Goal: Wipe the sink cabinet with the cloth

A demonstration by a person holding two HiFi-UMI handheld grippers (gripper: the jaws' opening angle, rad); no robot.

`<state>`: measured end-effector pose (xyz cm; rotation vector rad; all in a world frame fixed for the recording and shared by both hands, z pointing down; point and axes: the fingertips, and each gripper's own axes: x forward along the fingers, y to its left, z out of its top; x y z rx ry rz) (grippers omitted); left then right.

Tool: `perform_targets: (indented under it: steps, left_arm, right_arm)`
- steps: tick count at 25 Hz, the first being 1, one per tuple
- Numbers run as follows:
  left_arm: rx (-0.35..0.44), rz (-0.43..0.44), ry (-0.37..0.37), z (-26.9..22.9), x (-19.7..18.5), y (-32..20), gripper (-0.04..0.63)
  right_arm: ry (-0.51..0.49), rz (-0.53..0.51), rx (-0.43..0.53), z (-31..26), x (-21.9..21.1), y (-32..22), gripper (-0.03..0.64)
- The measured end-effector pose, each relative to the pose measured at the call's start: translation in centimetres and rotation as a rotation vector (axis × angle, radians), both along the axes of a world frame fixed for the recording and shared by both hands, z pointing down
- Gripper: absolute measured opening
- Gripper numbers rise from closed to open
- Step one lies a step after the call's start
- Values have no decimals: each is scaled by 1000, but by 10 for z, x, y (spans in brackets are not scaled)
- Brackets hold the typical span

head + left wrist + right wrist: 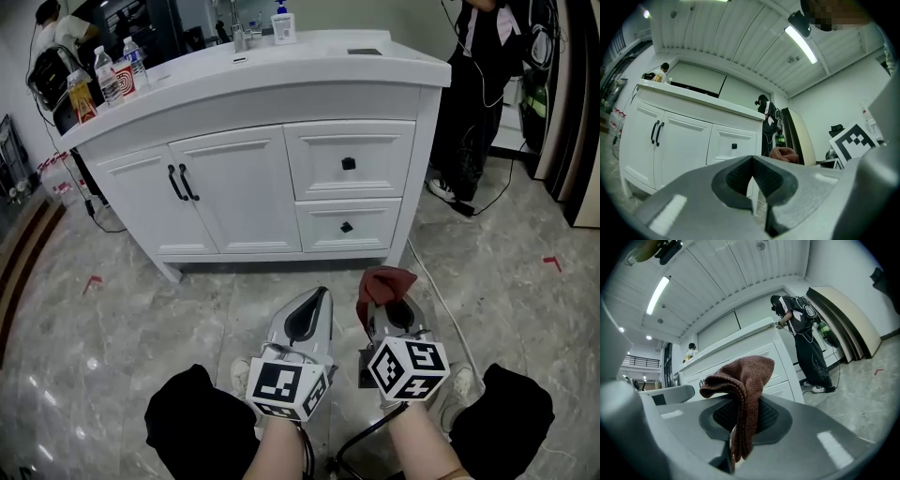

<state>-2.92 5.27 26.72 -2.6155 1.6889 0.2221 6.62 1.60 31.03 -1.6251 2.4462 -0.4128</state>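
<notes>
Right gripper (738, 420) jaws tight on crumpled reddish-brown cloth (746, 373); left gripper (752, 180) closed.

The right tool (740, 423) has its jaws clamped together on a brown cloth (746, 377), whose folded upper part flops over above them. Behind the cloth stands the white sink cabinet (782, 358). At the cabinet's right end a person (806, 345) in black stands on the marbled floor (862, 397).

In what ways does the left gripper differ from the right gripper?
The right gripper is shut on the brown cloth; the left gripper is shut on nothing. It drapes over the right gripper's pads; the left gripper's pads are bare. Both face the sink cabinet without touching it.
</notes>
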Motion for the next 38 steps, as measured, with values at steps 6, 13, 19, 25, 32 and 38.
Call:
perform_targets:
  steps: [6, 13, 19, 25, 32, 38]
  left_arm:
    - [33, -28, -23, -8, -18, -51, 0]
    - [82, -69, -93, -23, -49, -119, 0]
    - [97, -78, -98, -27, -81, -178, 0]
    - [138, -88, -109, -48, -106, -209, 0]
    - [101, -117, -56, -26, -130, -215, 0]
    - [96, -109, -43, -28, -123, -210, 0]
  right_arm:
    - [14, -26, 32, -10, -14, -58, 81]
    - [32, -91, 97, -32, -49, -139, 81]
    - [53, -154, 163, -62, -92, -202, 81]
    - [87, -248, 249, -104, -145, -234, 80]
    - [131, -290, 268, -108, -172, -258, 81]
    - [175, -292, 259, -104, -160, -261, 84]
